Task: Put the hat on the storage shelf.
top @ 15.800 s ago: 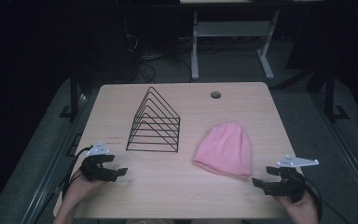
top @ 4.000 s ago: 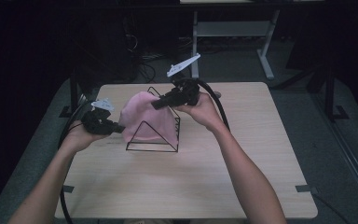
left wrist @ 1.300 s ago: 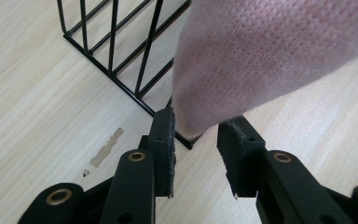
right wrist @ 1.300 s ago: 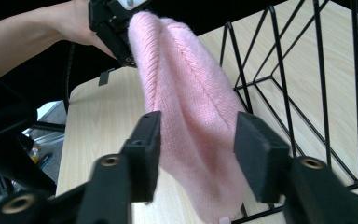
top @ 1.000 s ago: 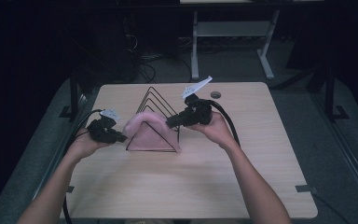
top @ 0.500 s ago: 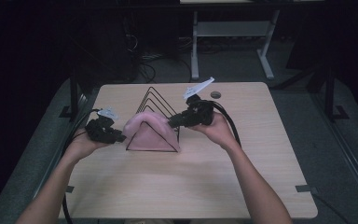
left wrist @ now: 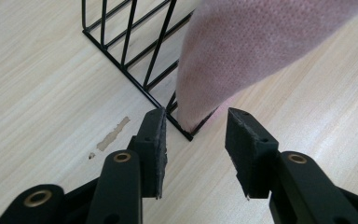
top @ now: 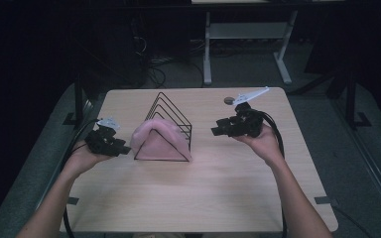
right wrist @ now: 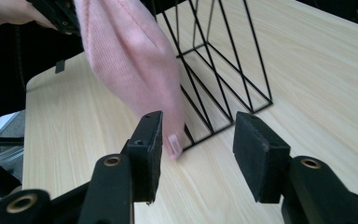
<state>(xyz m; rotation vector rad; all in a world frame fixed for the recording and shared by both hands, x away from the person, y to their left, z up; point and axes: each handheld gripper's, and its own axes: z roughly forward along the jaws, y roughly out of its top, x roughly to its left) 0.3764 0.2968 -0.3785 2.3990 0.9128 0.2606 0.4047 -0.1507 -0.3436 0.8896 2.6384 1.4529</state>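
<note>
A pink knit beanie (top: 159, 140) hangs draped over the near end of a black triangular wire rack (top: 174, 119) on the wooden table (top: 218, 183). My left gripper (top: 124, 149) hovers just left of the rack; its jaws have just been opening and hold nothing, with the beanie's edge (left wrist: 233, 56) and the rack's corner (left wrist: 186, 135) a little beyond the tips. My right gripper (top: 214, 131) is off to the rack's right, apart from it. Its jaws have also just been opening and stand empty, facing the beanie (right wrist: 130, 56) and rack (right wrist: 223, 79).
A round cable hole (top: 228, 100) sits near the table's far edge. A scrape of tape residue (left wrist: 113, 134) marks the wood beside the left gripper. A white desk frame (top: 243, 34) stands on the floor beyond the table. Cables trail from both grippers.
Both grippers let go of the beanie, which stays draped on the rack. The right gripper drew away to the right; the left barely moved.
</note>
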